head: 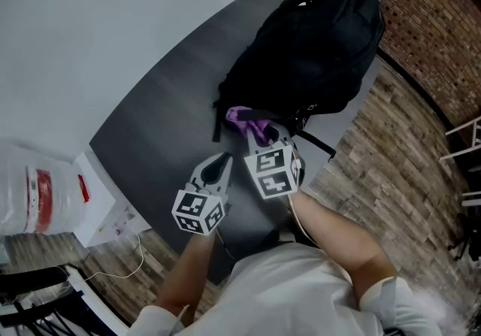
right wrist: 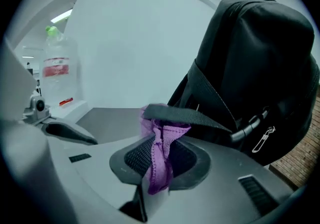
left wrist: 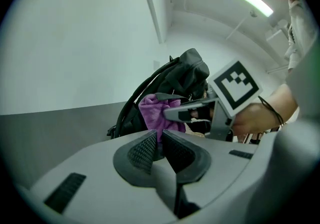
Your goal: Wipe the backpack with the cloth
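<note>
purple cloth [right wrist: 160,168], one, gripped in right gripper [right wrist: 161,149] jaws; one backpack [head: 316,41]; left gripper [left wrist: 159,139] clenched

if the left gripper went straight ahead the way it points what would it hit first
Probably the purple cloth held by the right gripper, straight ahead of the left gripper; the backpack sits just behind it, though depth is unclear.

Grey tabletop [head: 161,128] left of backpack [head: 316,41] is open. Backpack blocks the far end. Its strap [right wrist: 185,116] crosses just ahead of right gripper [right wrist: 161,153].
</note>
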Tool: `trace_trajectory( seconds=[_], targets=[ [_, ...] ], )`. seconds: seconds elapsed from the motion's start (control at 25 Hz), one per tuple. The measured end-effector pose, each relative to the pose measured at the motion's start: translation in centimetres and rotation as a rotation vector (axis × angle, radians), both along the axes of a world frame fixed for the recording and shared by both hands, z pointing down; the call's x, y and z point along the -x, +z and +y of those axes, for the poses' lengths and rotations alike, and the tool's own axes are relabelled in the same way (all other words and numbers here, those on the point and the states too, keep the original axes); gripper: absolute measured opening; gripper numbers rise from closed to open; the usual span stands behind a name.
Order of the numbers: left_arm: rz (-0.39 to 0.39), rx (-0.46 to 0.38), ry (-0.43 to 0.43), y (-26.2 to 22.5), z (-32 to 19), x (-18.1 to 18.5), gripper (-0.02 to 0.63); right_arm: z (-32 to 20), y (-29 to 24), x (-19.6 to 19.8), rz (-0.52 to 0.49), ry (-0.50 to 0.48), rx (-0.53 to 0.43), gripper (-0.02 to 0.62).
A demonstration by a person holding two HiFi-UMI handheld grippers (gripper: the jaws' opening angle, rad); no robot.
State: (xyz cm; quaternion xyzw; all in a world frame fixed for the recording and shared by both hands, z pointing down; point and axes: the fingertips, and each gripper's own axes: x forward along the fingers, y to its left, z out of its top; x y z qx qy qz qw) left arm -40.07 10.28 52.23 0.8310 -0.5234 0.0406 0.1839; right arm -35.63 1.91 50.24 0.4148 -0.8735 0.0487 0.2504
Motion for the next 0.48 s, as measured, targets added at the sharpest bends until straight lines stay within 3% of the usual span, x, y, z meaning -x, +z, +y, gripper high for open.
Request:
trace_trajectory(
  seconds=[0.48],
  targets=[
    [0.003,0.009,0.026,0.3,-1.0,-0.8,0.014,-2.0,0.2,-0.6,0.008,0.056,-0.025,0.077]
  ],
)
